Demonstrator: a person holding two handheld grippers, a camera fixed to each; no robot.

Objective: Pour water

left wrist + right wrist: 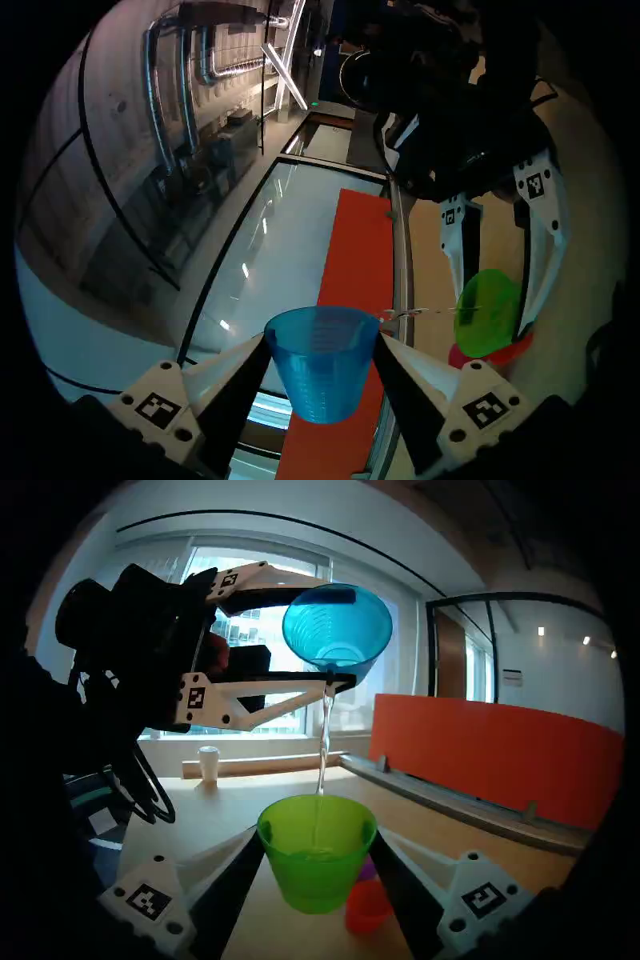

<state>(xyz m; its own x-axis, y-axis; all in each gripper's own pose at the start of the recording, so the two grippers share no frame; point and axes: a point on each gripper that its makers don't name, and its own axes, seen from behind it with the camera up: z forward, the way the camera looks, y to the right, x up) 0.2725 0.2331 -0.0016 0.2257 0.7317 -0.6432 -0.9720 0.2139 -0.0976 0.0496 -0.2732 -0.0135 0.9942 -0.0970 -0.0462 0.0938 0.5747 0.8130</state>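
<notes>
Wooden desk (232, 804) | left tool (320, 342) pinches tilted blue cup (322, 376); right tool (316, 838) pinches green cup (317, 872); water (323, 736) streams in

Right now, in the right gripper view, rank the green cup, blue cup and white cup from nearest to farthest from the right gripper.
1. green cup: held in the right gripper.
2. blue cup: above it, tipped and pouring.
3. white cup: far back on the left.

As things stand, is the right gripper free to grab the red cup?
Probably not: the right gripper is shut on the green cup, catching water from the blue cup; the red cup sits just below it.
</notes>
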